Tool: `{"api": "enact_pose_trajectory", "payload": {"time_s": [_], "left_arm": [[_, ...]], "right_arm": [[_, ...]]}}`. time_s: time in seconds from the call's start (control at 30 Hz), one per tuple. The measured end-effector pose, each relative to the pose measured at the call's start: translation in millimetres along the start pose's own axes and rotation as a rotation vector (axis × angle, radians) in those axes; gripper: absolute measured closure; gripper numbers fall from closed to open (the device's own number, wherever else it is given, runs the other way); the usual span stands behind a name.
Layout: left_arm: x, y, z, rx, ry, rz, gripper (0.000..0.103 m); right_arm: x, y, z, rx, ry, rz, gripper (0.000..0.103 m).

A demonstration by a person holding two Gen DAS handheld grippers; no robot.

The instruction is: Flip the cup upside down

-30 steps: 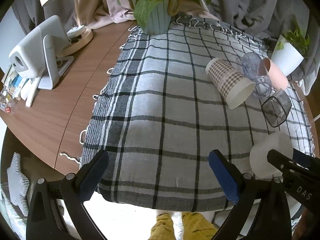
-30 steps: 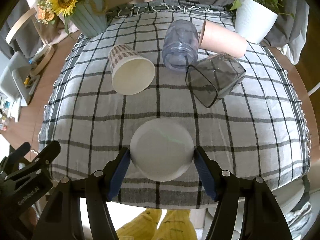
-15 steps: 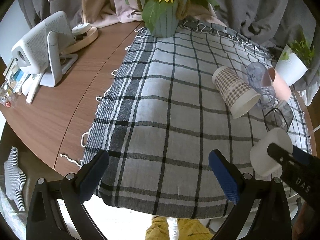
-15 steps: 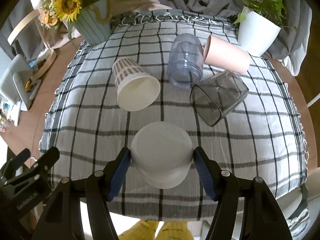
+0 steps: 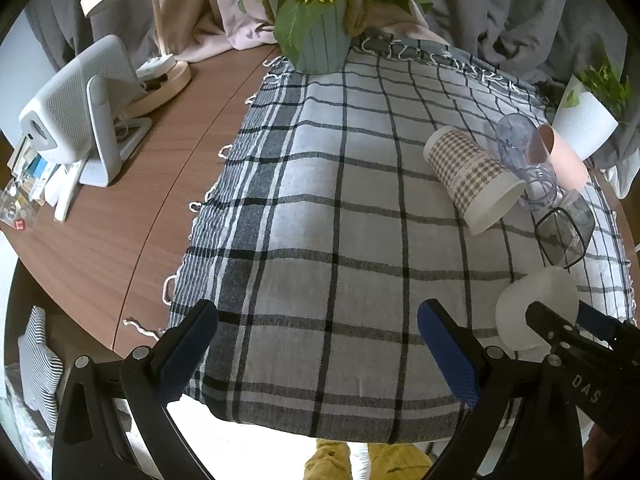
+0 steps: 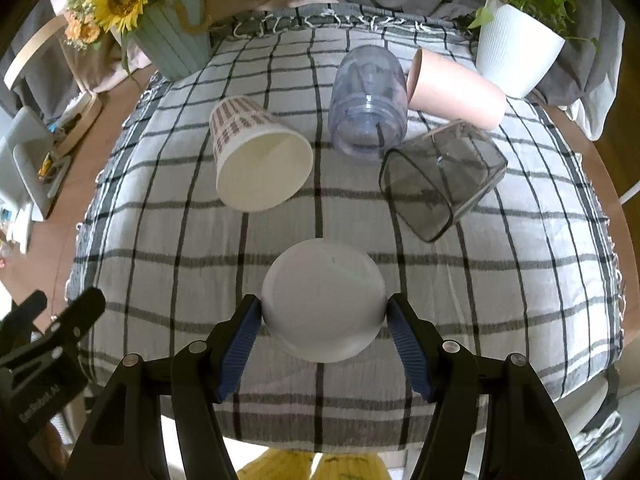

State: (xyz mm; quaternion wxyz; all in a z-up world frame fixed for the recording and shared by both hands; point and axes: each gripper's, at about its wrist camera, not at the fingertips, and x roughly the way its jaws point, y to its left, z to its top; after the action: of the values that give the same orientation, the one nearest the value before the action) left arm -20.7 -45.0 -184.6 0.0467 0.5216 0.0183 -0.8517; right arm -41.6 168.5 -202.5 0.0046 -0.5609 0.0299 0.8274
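While I hold the white cup (image 6: 323, 300) between the blue pads (image 6: 239, 346) of my right gripper (image 6: 324, 312), it reads as light and stiff, probably thin plastic or paper, though the glare on its flat base keeps me from telling which. Its wall looks smooth, so I judge it could slip if the squeeze is slack and dent if it is hard. The best hold is where I have it now: on opposite sides of the wall, near the closed end.

That closed end faces my right camera, with the cup lying along the fingers and its mouth pointing away from me, out of sight. It hangs over the near part of the checked cloth (image 6: 160, 272), apparently clear of it, and well apart from the houndstooth paper cup (image 6: 256, 156), the clear bluish jar (image 6: 366, 100), the pink cup (image 6: 456, 88) and the smoky square tumbler (image 6: 440, 176), which all lie on their sides farther back.

My left gripper (image 5: 318, 344) stands wide and holds nothing, hovering over the cloth's near edge, left of the white cup.
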Motion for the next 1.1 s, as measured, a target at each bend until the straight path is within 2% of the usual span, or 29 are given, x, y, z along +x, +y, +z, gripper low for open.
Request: {"api": "enact_pose_trajectory", "payload": {"time_s": [0.47, 0.5, 0.53, 0.57, 0.8, 0.97, 1.1], "left_arm": [[-10, -4, 2, 0.033, -0.014, 0.021, 0.001], [-12, -4, 2, 0.034, -0.015, 0.02, 0.001], [-14, -4, 1, 0.034, -0.018, 0.02, 0.001], [-17, -4, 1, 0.035, -0.023, 0.019, 0.001], [-46, -3, -2, 0.047, -0.068, 0.007, 0.001], [-79, -3, -5, 0.058, -0.123, -0.038, 0.001], [-103, -5, -9, 0.075, -0.17, -0.065, 0.001]], "right_arm": [[0, 0, -1, 0.001, 0.007, 0.0, 0.038], [0, 0, -1, -0.004, 0.015, 0.001, 0.037], [-2, 1, -1, -0.008, 0.021, 0.008, 0.031], [-5, 2, -1, -0.01, 0.011, 0.009, 0.024], [-49, 2, -5, -0.013, -0.083, -0.025, 0.022], [-107, -2, -16, 0.006, -0.223, -0.042, 0.016], [-142, -3, -24, 0.016, -0.313, -0.054, 0.015]]}}
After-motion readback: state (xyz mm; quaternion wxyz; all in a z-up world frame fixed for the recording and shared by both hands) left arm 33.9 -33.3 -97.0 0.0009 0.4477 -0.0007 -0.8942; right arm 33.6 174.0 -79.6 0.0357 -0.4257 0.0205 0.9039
